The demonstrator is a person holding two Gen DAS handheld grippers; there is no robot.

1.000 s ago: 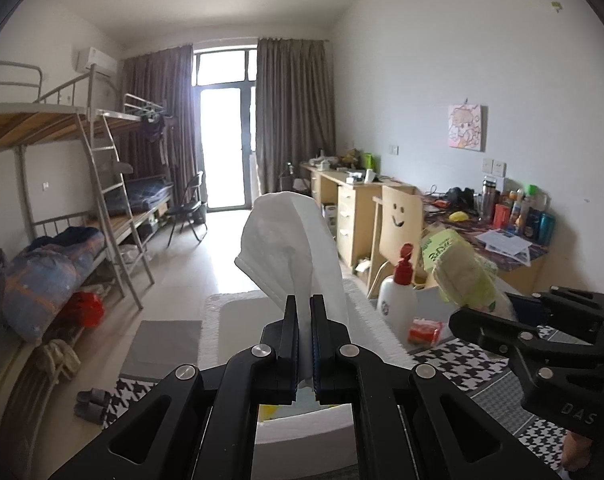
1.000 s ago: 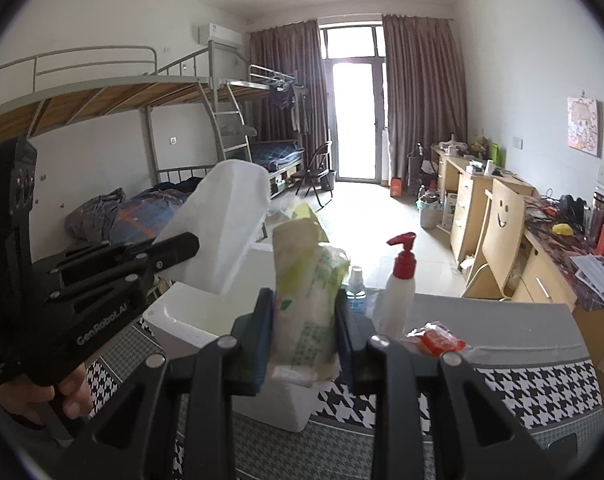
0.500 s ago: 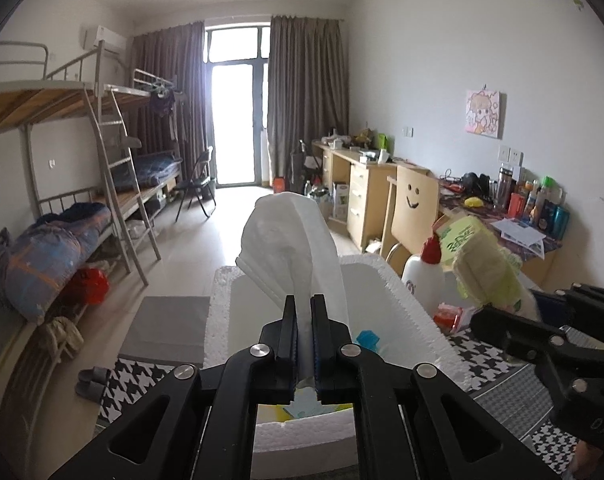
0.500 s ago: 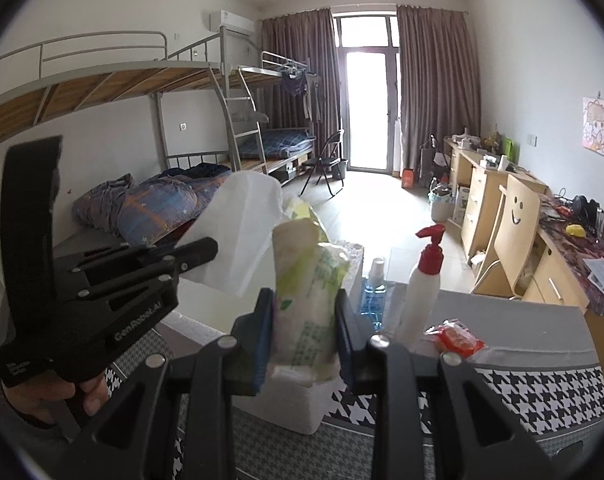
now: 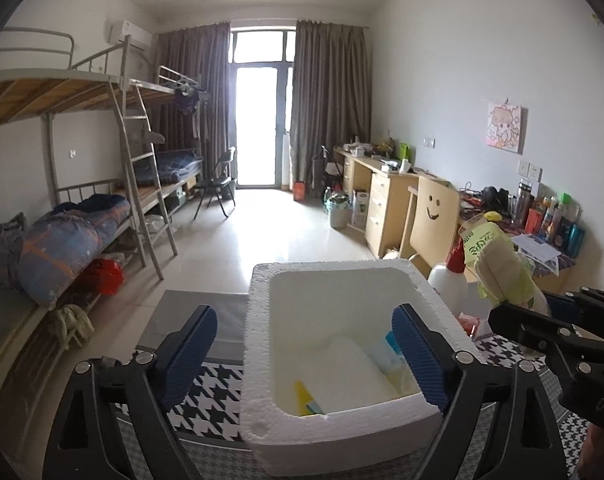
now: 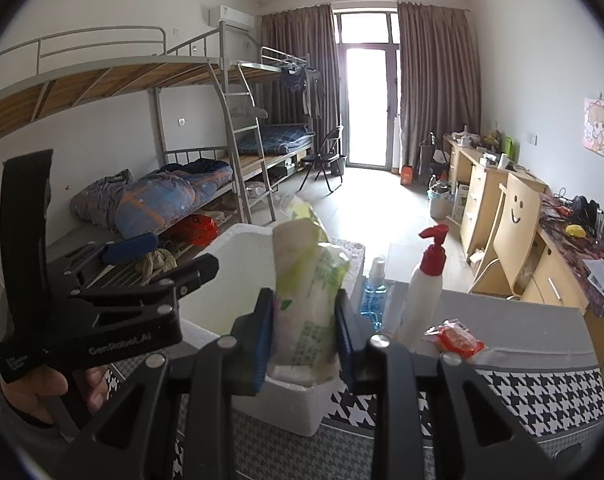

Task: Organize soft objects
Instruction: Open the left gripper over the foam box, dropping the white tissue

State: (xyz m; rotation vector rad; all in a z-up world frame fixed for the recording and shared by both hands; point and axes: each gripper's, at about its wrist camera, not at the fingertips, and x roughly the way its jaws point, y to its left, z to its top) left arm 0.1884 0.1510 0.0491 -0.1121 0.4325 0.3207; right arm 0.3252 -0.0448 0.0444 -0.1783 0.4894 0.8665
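We've just let go w/ left gripper (image 5: 305, 344), jaws now wide; white pack (image 5: 349, 368) lies in foam box (image 5: 258, 320), lower centre. Right gripper (image 6: 302, 330) stays clamped on green tissue pack (image 6: 307, 300), mid-frame; prob. goes in next.

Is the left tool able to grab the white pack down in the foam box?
Probably yes. The left tool is open right above the foam box, which has no lid, and the white pack lies on top, uncovered.

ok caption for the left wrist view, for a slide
Open left hand-held gripper over the foam box holding a white pack; right hand-held gripper holds a green pack.
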